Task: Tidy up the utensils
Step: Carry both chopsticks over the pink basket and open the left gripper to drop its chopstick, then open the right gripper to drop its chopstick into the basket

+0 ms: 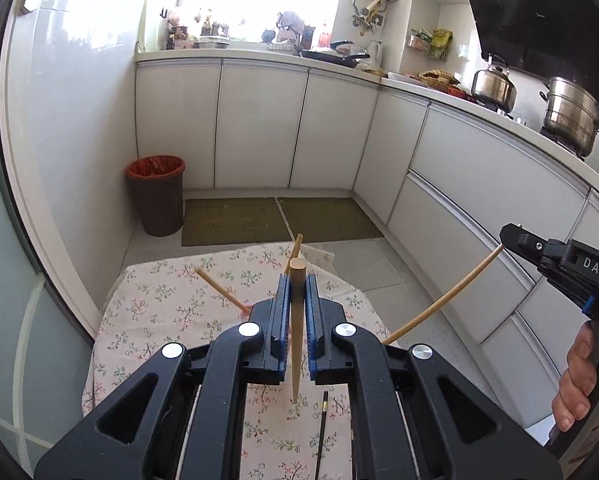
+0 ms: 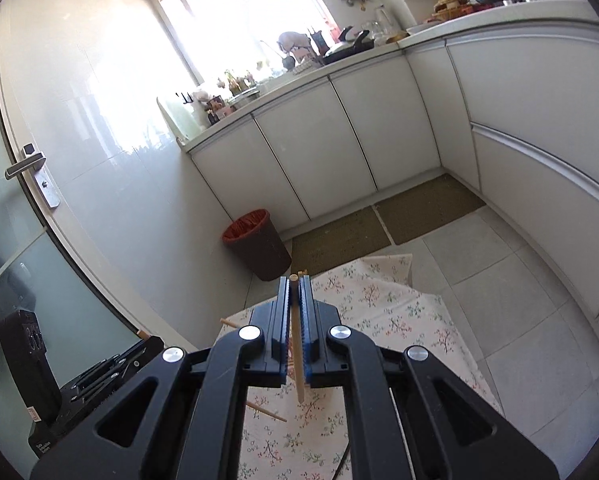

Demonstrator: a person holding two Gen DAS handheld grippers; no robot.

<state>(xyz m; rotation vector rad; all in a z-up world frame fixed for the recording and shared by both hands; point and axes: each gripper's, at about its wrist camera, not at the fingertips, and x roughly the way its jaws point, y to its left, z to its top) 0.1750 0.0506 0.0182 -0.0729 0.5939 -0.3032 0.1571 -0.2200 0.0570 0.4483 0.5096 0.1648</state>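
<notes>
My left gripper [image 1: 298, 280] is shut on a light wooden chopstick [image 1: 297, 344] held upright above the floral cloth table [image 1: 159, 304]. My right gripper [image 2: 294, 282] is shut on another wooden chopstick [image 2: 298, 360], also above the cloth; it shows at the right of the left wrist view [image 1: 515, 240] with its chopstick [image 1: 443, 304] slanting down. Two more wooden chopsticks [image 1: 219, 290] stick up behind my left fingers. A dark chopstick [image 1: 322, 432] lies on the cloth below my left gripper. A loose wooden chopstick [image 2: 265, 411] shows under my right gripper.
A brown bin with a red liner [image 1: 157, 196] stands on the floor by the wall. White cabinets [image 1: 259, 128] run along the back and right. Green mats [image 1: 279, 220] lie on the floor. Pots [image 1: 571, 116] sit on the stove. A glass door [image 2: 27, 216] is at left.
</notes>
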